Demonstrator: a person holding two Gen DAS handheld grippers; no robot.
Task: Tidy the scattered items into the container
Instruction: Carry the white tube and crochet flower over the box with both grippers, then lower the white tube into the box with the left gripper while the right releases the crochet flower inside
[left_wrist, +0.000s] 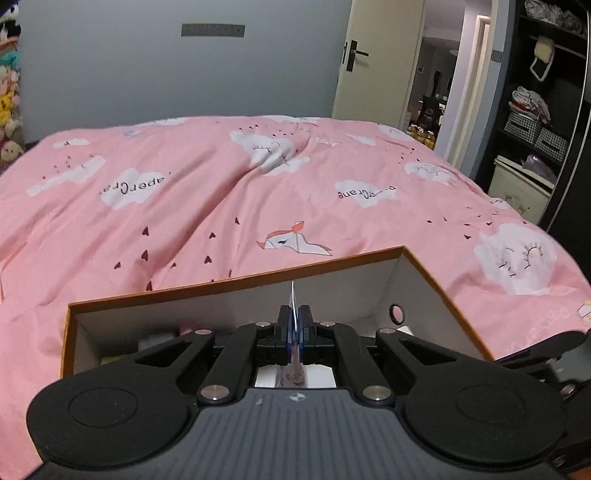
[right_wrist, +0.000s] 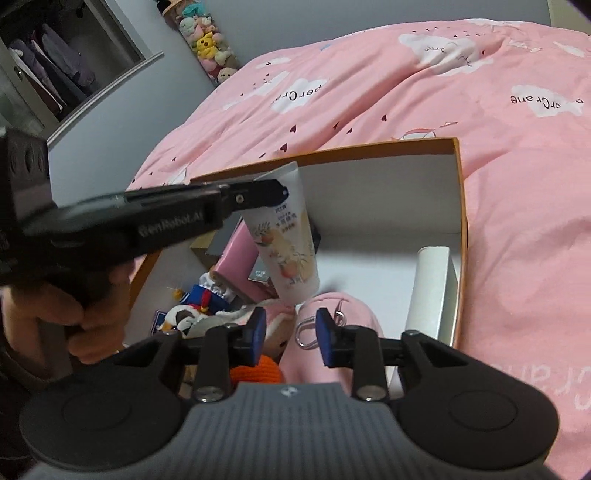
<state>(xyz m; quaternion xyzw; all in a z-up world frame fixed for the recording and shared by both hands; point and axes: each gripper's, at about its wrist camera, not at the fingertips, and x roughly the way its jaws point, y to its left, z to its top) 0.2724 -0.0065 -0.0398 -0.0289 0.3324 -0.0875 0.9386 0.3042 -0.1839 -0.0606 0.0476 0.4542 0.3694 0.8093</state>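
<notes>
The left gripper (left_wrist: 294, 325) has its blue pads pressed together on the flat crimped end of a white cream tube (right_wrist: 286, 236), seen edge-on in the left wrist view as a thin sliver between the fingers. From the right wrist view the tube hangs cap-down over the middle of an orange-rimmed cardboard box (right_wrist: 459, 177), its cap just above a pink plush toy (right_wrist: 332, 314) lying inside. The box sits on a bed with a pink cloud-print duvet (left_wrist: 207, 206), near the bed's front edge.

The right gripper (right_wrist: 290, 332) hovers over the box's near side with its fingers apart and nothing between them; a metal keyring clip (right_wrist: 306, 334) on the pink plush shows through the gap.

Also in the box: a white cylinder (right_wrist: 430, 288) lying along the right wall, a pink carton (right_wrist: 236, 262) toward the left wall, a small plush doll in blue and white (right_wrist: 207, 295) at the near left, and something orange and knitted (right_wrist: 258, 371) under the right gripper's left finger.
</notes>
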